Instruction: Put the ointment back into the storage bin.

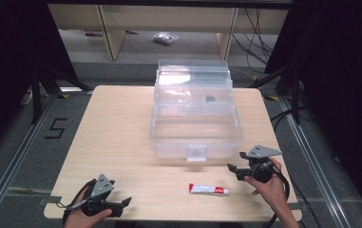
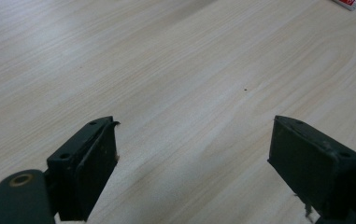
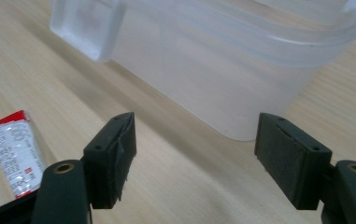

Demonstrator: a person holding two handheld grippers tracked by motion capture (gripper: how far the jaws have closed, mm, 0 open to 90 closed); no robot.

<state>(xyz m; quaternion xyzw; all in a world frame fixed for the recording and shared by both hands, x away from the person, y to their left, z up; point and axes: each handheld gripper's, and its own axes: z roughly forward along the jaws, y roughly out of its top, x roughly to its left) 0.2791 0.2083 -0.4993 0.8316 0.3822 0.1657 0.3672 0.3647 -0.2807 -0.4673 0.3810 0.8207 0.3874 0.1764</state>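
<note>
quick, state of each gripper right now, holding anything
left gripper: open, holding nothing, bare table between its jaws.
right gripper: open, holding nothing, near the clear plastic box.

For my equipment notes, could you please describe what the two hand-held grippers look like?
Each is a black hand-held gripper with two flat, rectangular black jaws showing small screw holes, and a grey three-cornered plate on top. The left hand-held gripper and the right hand-held gripper each trail a dark cable. No sleeves are visible on the forearms.
</note>
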